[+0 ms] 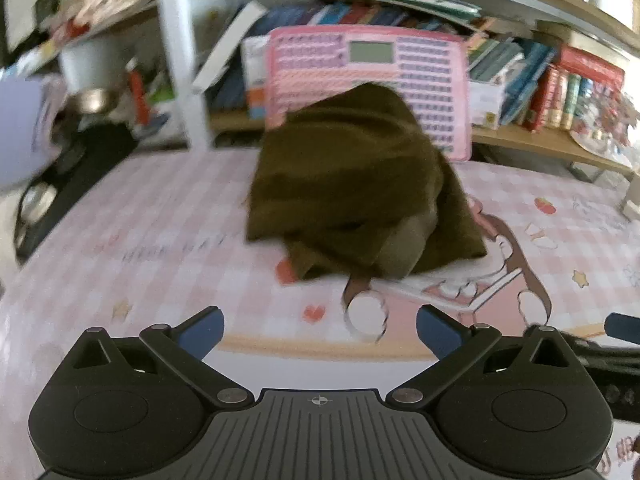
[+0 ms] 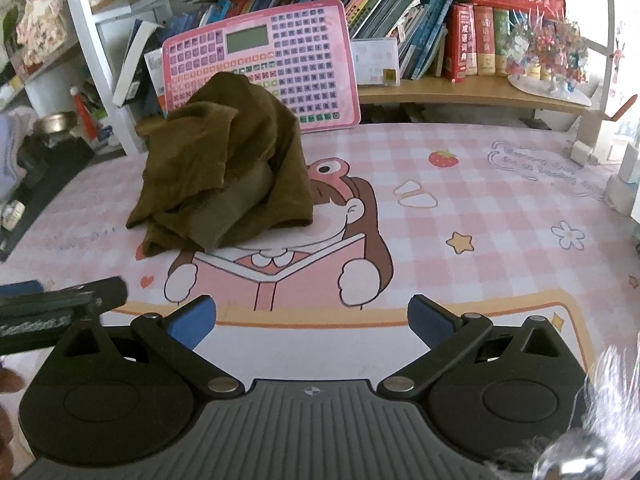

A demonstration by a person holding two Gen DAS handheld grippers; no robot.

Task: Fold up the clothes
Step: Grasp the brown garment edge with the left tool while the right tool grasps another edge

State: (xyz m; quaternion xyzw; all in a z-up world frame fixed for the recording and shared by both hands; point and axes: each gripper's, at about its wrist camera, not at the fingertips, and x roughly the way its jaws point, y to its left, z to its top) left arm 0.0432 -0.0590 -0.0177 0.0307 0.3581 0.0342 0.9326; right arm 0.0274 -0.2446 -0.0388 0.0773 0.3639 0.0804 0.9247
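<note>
Olive-brown garment (image 2: 224, 172) lies crumpled on the worktop (image 2: 460, 200); soft and limp, best pinched at an edge. Both claws, left claw (image 1: 320, 330) and right claw (image 2: 312, 322), are wide and empty.

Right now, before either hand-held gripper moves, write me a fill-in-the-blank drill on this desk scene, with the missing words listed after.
1. The crumpled olive-brown cloth garment lies in a ____ on the pink checked cartoon desk mat.
2. The jaws of the left hand-held gripper and the right hand-held gripper are both ____.
3. The pink rectangular plastic keyboard toy stands ____ the garment.
4. On the mat, the cartoon girl is holding an open ____.

Missing words: heap; open; behind; book
</note>
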